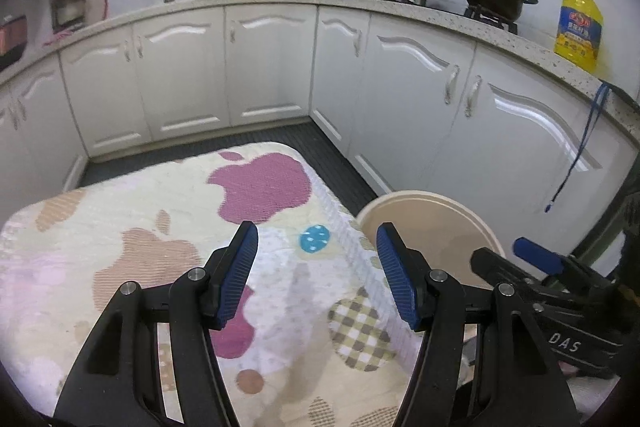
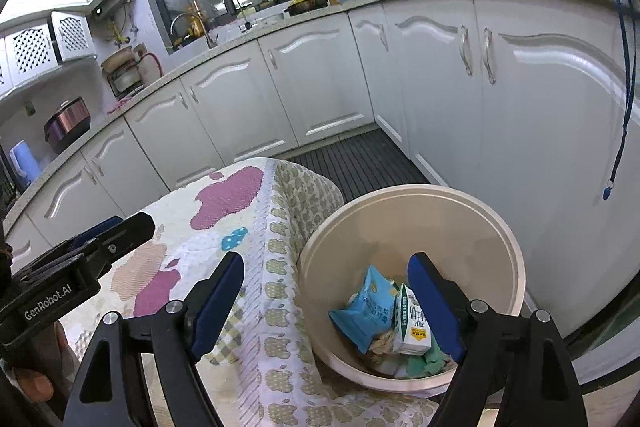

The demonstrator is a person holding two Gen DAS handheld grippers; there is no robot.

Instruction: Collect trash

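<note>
My right claw hangs spread and empty over the beige trash bin, where a blue snack bag and milk carton lie. My left claw, also spread, faces the patterned surface; I see no trash there.

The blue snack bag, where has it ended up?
In the right wrist view the blue snack bag lies inside the cream bin, against a white carton, beside the cloth-covered table.
</note>
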